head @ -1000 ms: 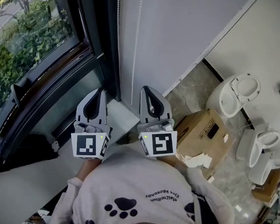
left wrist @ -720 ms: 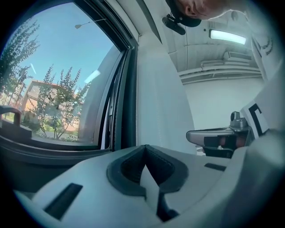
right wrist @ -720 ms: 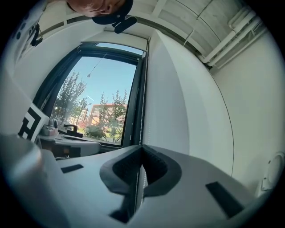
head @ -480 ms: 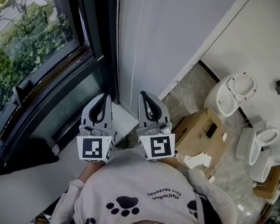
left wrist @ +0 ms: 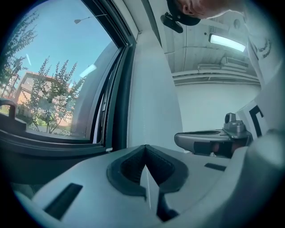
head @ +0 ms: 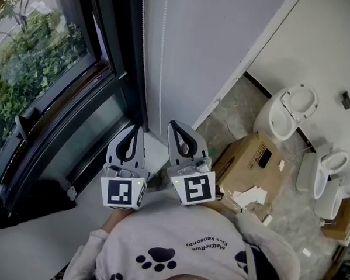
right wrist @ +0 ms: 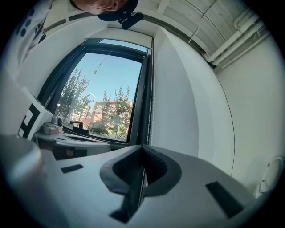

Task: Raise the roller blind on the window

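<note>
My left gripper [head: 133, 131] and right gripper [head: 174, 126] are both closed on nothing. The blind's pull chain [head: 163, 60] hangs vertical at the head view's upper centre, just beyond both tips. It looks slightly nearer my right gripper.

Daylight comes through the window [head: 43, 83] to the left of the left gripper [head: 133, 130] and right gripper [head: 176, 126], lighting the wall [head: 215, 45] ahead of them evenly while the window frame [head: 112, 51] stays near black. Both gripper views are fisheye, bending straight lines and fading to black corners, with each gripper's own body soft close to the lens. A ceiling strip light [left wrist: 227, 43] glares above and right of the left gripper.
</note>
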